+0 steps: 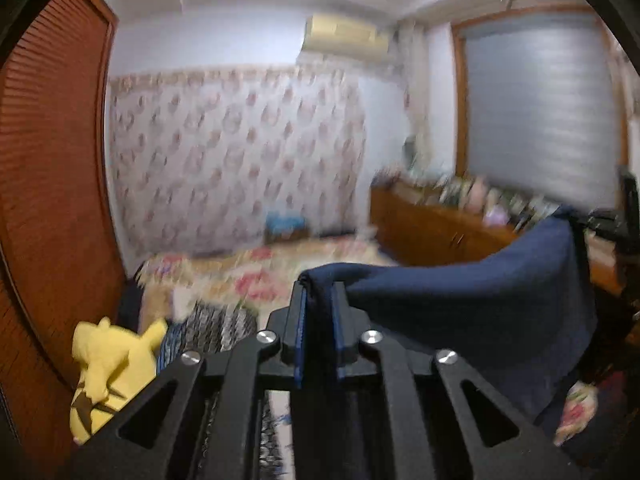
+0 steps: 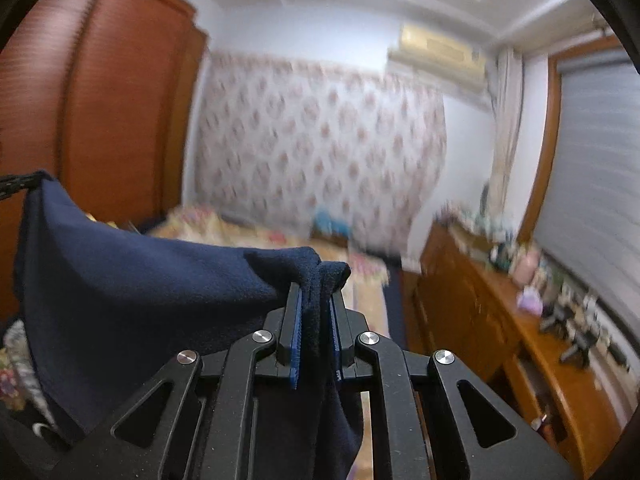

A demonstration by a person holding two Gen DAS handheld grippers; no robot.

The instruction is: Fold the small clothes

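Left wrist view: left tongs (image 1: 319, 300) clenched on a corner of the navy cloth (image 1: 480, 304), stretched rightward in the air above the floral bed (image 1: 248, 272); yellow plush toy (image 1: 108, 364) low at left. Right wrist view: right tongs (image 2: 315, 308) grasping the opposite corner of the navy cloth (image 2: 140, 292), bunched between the pads; likely risk: thin corner grips slipping with quick motion, dropping an edge and skewing the fold.
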